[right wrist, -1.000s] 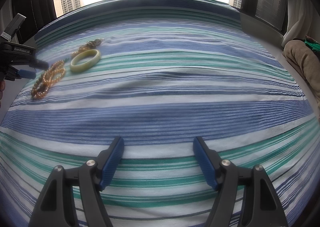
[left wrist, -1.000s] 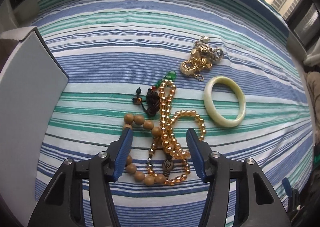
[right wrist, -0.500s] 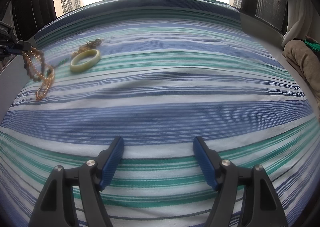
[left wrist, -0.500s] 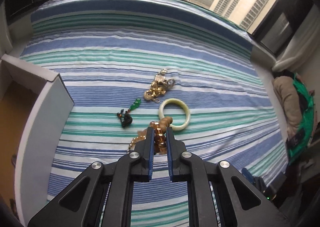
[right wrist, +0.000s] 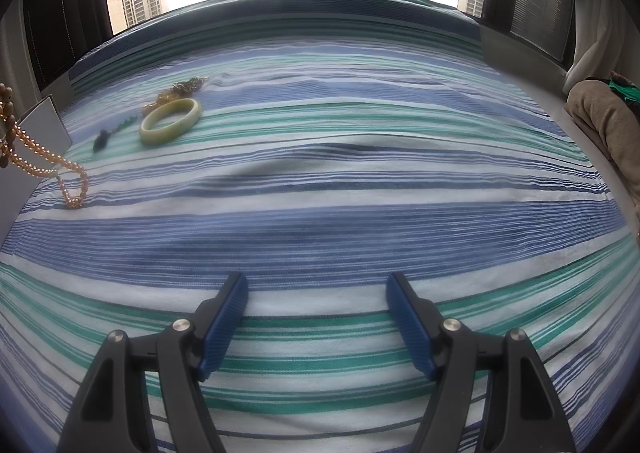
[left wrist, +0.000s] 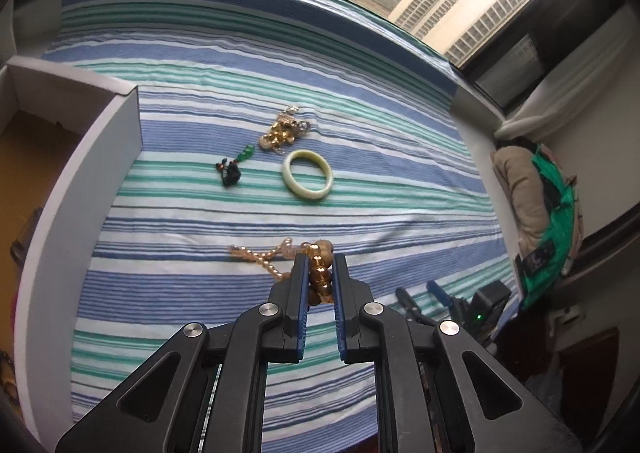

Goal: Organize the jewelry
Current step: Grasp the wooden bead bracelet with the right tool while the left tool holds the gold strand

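Note:
My left gripper (left wrist: 320, 265) is shut on amber bead strings (left wrist: 320, 273) and holds them high above the striped cloth (left wrist: 360, 213); they also show hanging at the left of the right wrist view (right wrist: 36, 161), their lower end touching the cloth. A pale green bangle (left wrist: 307, 180) (right wrist: 171, 121), a gold chain pile (left wrist: 282, 133) (right wrist: 180, 89) and a dark cord with green beads (left wrist: 234, 169) (right wrist: 106, 137) lie on the cloth. My right gripper (right wrist: 316, 325) is open and empty, low over the near cloth.
An open white box (left wrist: 80, 157) stands at the left, its wall beside the jewelry, and shows in the right wrist view (right wrist: 44, 121). A window sill and windows run along the far edge. Beige and green fabric (left wrist: 536, 205) lies at the right.
My left gripper closed on the amber bead strings and lifted them up and back from the other jewelry. The right gripper has not moved.

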Available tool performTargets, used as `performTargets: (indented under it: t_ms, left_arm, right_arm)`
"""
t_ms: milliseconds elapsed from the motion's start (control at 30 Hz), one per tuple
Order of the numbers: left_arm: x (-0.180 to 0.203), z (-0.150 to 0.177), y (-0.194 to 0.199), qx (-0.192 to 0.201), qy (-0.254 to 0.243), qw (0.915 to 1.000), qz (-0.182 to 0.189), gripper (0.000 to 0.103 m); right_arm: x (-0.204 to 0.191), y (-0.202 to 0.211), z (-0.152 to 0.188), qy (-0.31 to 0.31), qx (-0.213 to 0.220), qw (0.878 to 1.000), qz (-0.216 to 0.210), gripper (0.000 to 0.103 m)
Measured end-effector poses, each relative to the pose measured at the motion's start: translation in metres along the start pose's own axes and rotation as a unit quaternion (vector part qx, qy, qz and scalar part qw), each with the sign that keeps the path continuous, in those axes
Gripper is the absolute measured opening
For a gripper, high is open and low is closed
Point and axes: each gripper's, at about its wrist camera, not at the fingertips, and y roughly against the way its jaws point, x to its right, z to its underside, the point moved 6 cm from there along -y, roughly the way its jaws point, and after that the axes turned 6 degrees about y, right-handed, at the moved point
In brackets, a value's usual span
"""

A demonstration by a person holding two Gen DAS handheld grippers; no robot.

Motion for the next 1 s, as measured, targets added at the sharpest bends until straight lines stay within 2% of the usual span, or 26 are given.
performTargets:
  t_ms: [133, 233, 367, 433, 500, 567, 600, 667, 767, 800, 833, 900, 933, 1000]
  left_arm:
    - [-0.058, 0.028, -0.022, -0.009, 0.029, 0.9973, -0.067, 0.01]
    - [-0.101, 0.049, -0.036, -0.016, 0.057, 0.9936, -0.095, 0.01]
    - [-0.138, 0.071, -0.035, -0.009, 0.104, 0.9904, -0.09, 0.012]
    - [-0.15, 0.079, -0.029, 0.001, 0.121, 0.9884, -0.092, 0.023]
    - [-0.155, 0.089, -0.023, 0.01, 0.125, 0.9869, -0.101, 0.029]
    - [-0.157, 0.101, -0.018, 0.014, 0.12, 0.9871, -0.105, 0.03]
    - [-0.157, 0.108, -0.016, 0.016, 0.118, 0.9871, -0.107, 0.032]
    - [-0.159, 0.121, -0.012, 0.018, 0.117, 0.9867, -0.111, 0.032]
    - [-0.157, 0.136, -0.007, 0.022, 0.119, 0.987, -0.106, 0.035]
    - [-0.156, 0.14, -0.004, 0.024, 0.121, 0.9872, -0.101, 0.036]
    - [-0.156, 0.143, -0.001, 0.026, 0.123, 0.9875, -0.095, 0.037]
    - [-0.154, 0.148, 0.005, 0.028, 0.126, 0.9878, -0.086, 0.038]
    - [-0.154, 0.15, 0.01, 0.032, 0.127, 0.9877, -0.086, 0.038]
    - [-0.154, 0.154, 0.019, 0.04, 0.126, 0.9876, -0.085, 0.04]
  right_arm:
    - [0.0, 0.0, 0.0, 0.0, 0.0, 1.0, 0.0, 0.073]
    - [0.0, 0.0, 0.0, 0.0, 0.0, 1.0, 0.0, 0.073]
    - [0.0, 0.0, 0.0, 0.001, 0.0, 1.0, 0.001, 0.073]
    - [-0.001, 0.0, 0.0, 0.001, -0.001, 1.0, 0.001, 0.073]
    - [-0.001, 0.0, 0.0, 0.002, -0.001, 1.0, 0.001, 0.073]
    - [-0.006, 0.005, -0.001, 0.002, -0.019, 1.0, 0.006, 0.073]
    - [-0.017, 0.015, -0.005, 0.001, -0.01, 1.0, -0.014, 0.073]
    - [-0.055, 0.042, -0.018, 0.012, 0.02, 0.995, -0.094, 0.073]
    - [-0.136, 0.068, -0.038, 0.076, 0.011, 0.97, -0.23, 0.073]
    - [-0.162, 0.07, -0.043, 0.091, 0.002, 0.958, -0.271, 0.066]
    - [-0.186, 0.068, -0.047, 0.101, -0.013, 0.947, -0.305, 0.054]
    - [-0.229, 0.051, -0.05, 0.12, -0.057, 0.931, -0.341, 0.045]
    - [-0.248, 0.04, -0.049, 0.135, -0.077, 0.925, -0.348, 0.044]
    - [-0.274, 0.021, -0.046, 0.16, -0.099, 0.923, -0.335, 0.042]
